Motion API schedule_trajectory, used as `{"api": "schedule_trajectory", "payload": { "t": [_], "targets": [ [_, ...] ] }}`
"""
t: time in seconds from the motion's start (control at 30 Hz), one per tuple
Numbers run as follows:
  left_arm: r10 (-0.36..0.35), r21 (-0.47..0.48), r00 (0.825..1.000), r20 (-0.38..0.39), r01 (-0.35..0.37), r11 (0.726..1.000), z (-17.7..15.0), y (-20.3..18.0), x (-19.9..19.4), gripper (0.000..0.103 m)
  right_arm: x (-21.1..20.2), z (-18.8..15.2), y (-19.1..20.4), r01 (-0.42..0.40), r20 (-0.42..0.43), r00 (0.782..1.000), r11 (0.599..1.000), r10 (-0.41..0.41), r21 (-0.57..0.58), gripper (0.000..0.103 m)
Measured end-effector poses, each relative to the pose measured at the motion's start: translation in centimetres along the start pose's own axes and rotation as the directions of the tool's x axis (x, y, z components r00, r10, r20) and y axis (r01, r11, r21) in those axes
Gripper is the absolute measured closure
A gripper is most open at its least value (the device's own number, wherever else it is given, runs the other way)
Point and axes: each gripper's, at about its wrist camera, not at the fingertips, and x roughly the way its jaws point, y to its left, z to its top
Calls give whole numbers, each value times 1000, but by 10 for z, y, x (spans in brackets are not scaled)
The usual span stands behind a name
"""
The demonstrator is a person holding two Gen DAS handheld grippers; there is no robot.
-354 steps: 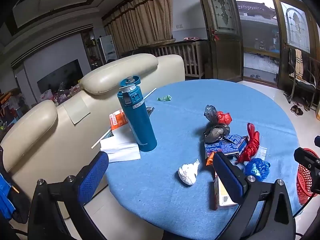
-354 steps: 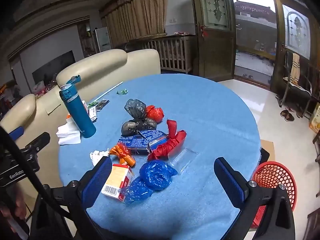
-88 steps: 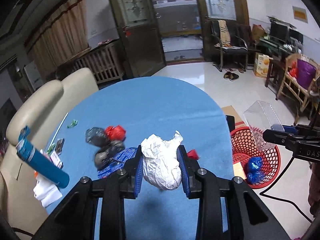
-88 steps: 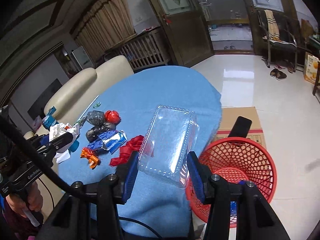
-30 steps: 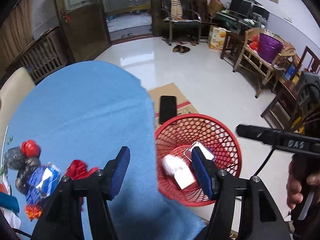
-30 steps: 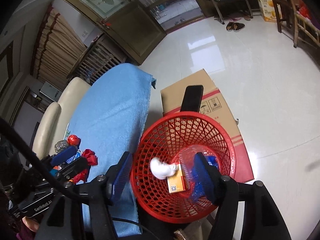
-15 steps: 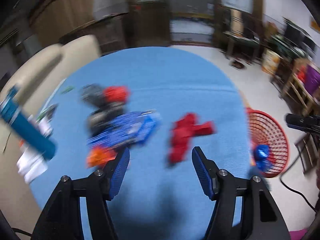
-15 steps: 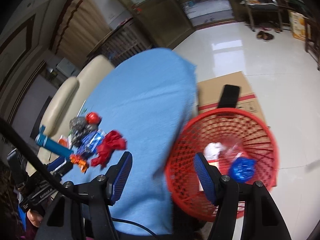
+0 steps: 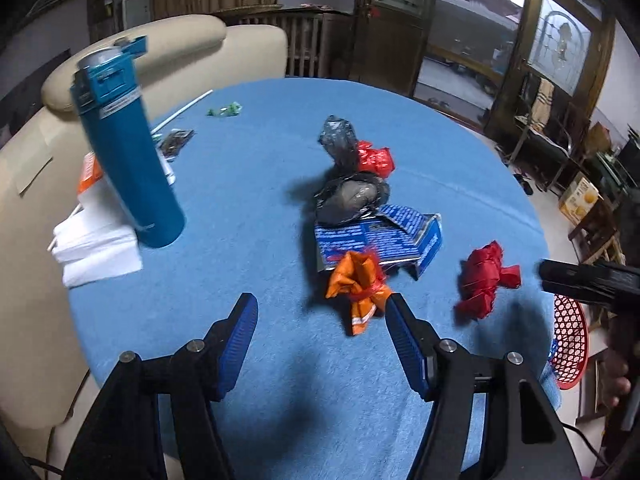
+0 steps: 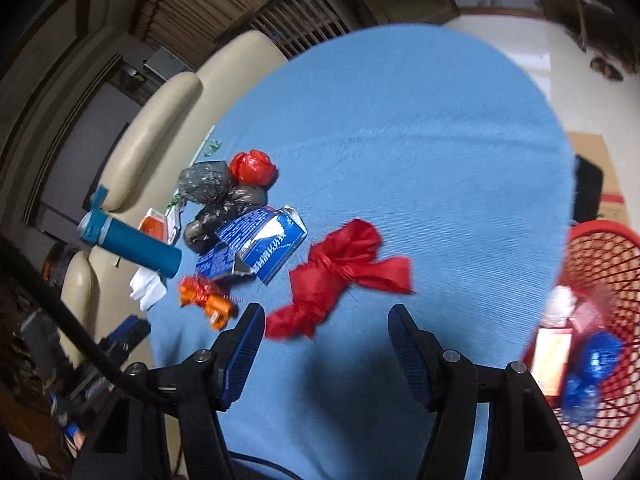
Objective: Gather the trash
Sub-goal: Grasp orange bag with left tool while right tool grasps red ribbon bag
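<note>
Trash lies on the round blue table. An orange wrapper sits just beyond my left gripper, which is open and empty. Behind it lie a blue carton, dark bags and a small red bag. A red knotted bag lies just ahead of my right gripper, also open and empty. The same red bag is at the right in the left wrist view. The red basket beside the table holds a white wad, a box, clear plastic and blue bags.
A teal bottle stands upright at the table's left on white napkins. A green scrap and a white straw lie at the back. A cream sofa stands behind. A cardboard sheet lies on the floor by the basket.
Both grippers have swung away from the red basket and back over the table. The left now faces the orange wrapper, the right the red knotted bag. Both carry nothing.
</note>
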Motion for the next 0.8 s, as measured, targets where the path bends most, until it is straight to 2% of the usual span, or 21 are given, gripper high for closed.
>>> {"api": "schedule_trajectory", "payload": {
  "t": [0.1,0.2,0.33,0.4,0.43,0.47,0.6,0.7,0.8],
  "targets": [
    [-25,9,999,-21,25,1000,7,-9,16,36,25,10,3,18,-30,999,999,-17,37,35],
    [-61,-28,995,-74,59,998,13,-12,37,36,46,15,8,33,-62,998,998,-30,51,36],
    [-82,-85,989,-123,72,994,16,-12,63,36,64,19,13,88,-63,994,995,-84,53,53],
    [-95,-110,986,-135,81,991,16,-10,73,37,72,20,17,110,-63,992,993,-107,33,55],
    [-98,-118,985,-141,81,990,17,-9,76,45,74,19,18,117,-59,992,993,-116,25,56],
    [-111,-128,983,-148,93,987,16,-8,80,58,76,19,20,118,-54,992,993,-117,19,59],
    [-131,-145,982,-134,111,983,15,-3,80,61,73,13,32,149,-19,989,987,-150,-67,64],
    [-121,-140,985,-122,103,985,13,-3,74,63,62,5,37,136,7,991,985,-136,-102,64],
    [-107,-131,989,-107,92,987,9,-2,62,64,40,-4,44,144,68,989,976,-134,-166,64]
  ]
}}
